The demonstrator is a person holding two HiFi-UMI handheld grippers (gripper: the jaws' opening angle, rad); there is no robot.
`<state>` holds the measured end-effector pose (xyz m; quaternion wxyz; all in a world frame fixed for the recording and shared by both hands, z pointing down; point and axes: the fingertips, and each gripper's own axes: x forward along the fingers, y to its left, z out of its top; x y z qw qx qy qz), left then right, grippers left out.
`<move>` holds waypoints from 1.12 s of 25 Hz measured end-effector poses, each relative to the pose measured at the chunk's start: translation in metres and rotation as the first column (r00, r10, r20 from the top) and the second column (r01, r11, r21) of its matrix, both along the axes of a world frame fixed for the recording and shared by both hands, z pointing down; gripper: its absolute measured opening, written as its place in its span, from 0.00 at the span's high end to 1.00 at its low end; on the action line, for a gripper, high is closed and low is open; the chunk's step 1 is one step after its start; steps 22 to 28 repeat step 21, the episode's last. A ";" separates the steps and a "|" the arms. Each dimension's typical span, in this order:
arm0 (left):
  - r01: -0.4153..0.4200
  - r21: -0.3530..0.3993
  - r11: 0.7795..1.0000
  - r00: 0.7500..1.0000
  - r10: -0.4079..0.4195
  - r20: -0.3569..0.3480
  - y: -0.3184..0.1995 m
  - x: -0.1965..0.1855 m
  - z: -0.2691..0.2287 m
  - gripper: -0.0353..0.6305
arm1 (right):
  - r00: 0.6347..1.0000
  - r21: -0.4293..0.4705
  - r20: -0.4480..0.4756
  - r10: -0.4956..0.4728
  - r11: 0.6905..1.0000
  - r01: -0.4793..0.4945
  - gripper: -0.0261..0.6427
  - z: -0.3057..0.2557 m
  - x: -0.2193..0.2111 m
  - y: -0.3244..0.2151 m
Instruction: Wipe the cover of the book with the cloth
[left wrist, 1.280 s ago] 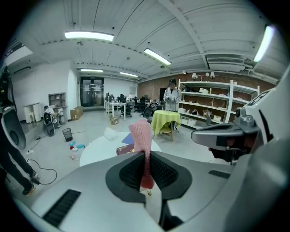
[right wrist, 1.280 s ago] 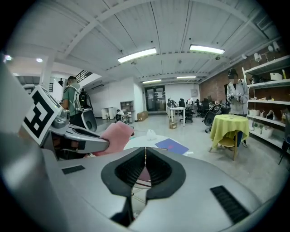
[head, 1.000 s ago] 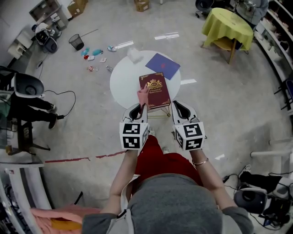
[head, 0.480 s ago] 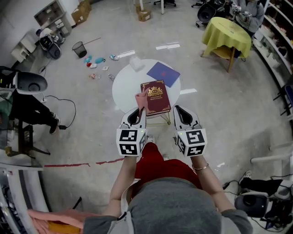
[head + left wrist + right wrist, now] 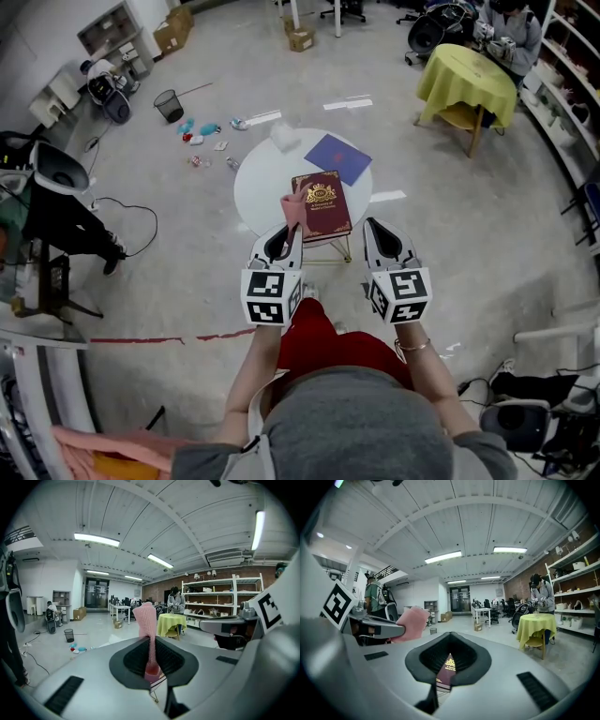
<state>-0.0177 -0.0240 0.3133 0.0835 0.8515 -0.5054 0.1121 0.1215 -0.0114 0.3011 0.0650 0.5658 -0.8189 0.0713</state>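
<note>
Two sets of tongs are in our hands, and both reach toward the near rim of a round white counter [image 5: 258, 183]. Our left tongs [image 5: 286, 234] are clamped on a pink cloth [image 5: 144, 618]. In the left gripper view the jaws meet on its lower end, and the rest of the cloth stands up out of them as a narrow strip.

From the head view that cloth hangs over the left edge of the book [image 5: 322, 204]. We cannot tell whether it actually touches the cover. The book is dark red with a gold crest. It lies flat and cover up on the near side of the counter, with its near end at the rim.

Our right tongs [image 5: 373, 230] hold nothing. Their jaws stand close together, and in the right gripper view the book's cover shows beyond them through the slim opening. In the head view they sit just beside the book's near right corner, apart from it.

Farther back on the counter a blue sheet [image 5: 337, 157] lies behind the book. A dark wastebasket [image 5: 170, 103] stands on the floor well off to the left.
</note>
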 end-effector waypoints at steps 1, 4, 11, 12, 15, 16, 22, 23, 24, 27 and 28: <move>-0.001 0.001 1.000 1.000 0.001 0.001 0.000 0.001 0.000 0.90 | 1.000 0.001 0.001 0.001 1.000 -0.001 0.92 0.000 0.000 0.000; -0.004 0.006 1.000 1.000 0.004 0.004 0.001 0.003 -0.002 0.90 | 1.000 0.000 0.005 0.001 1.000 -0.001 0.92 -0.001 0.002 0.001; -0.003 0.009 1.000 1.000 0.003 0.006 0.001 0.008 -0.005 0.90 | 1.000 0.013 0.026 -0.007 1.000 0.006 0.92 -0.006 0.007 0.002; -0.002 0.009 1.000 1.000 0.002 0.006 0.001 0.008 -0.005 0.90 | 1.000 0.013 0.026 -0.008 1.000 0.008 0.92 -0.006 0.008 0.001; -0.001 0.008 1.000 1.000 0.001 0.005 0.000 0.010 -0.005 0.90 | 1.000 0.012 0.028 -0.010 1.000 0.009 0.92 -0.006 0.009 0.001; -0.002 0.009 1.000 1.000 0.002 0.006 0.000 0.011 -0.005 0.90 | 1.000 0.012 0.027 -0.010 1.000 0.009 0.92 -0.006 0.009 0.000; -0.006 0.017 1.000 1.000 0.006 0.014 -0.006 0.015 -0.009 0.90 | 1.000 0.008 0.025 -0.010 1.000 0.009 0.92 -0.006 0.011 -0.002; -0.006 0.017 1.000 1.000 0.006 0.014 -0.006 0.015 -0.009 0.90 | 1.000 0.008 0.025 -0.010 1.000 0.009 0.92 -0.006 0.011 -0.002; -0.006 0.017 1.000 1.000 0.006 0.014 -0.006 0.015 -0.009 0.90 | 1.000 0.008 0.025 -0.010 1.000 0.009 0.92 -0.006 0.011 -0.002; -0.006 0.017 1.000 1.000 0.006 0.014 -0.006 0.015 -0.009 0.90 | 1.000 0.008 0.025 -0.010 1.000 0.009 0.92 -0.006 0.011 -0.002; -0.006 0.017 1.000 1.000 0.006 0.014 -0.006 0.015 -0.009 0.90 | 1.000 0.008 0.025 -0.010 1.000 0.009 0.92 -0.006 0.011 -0.002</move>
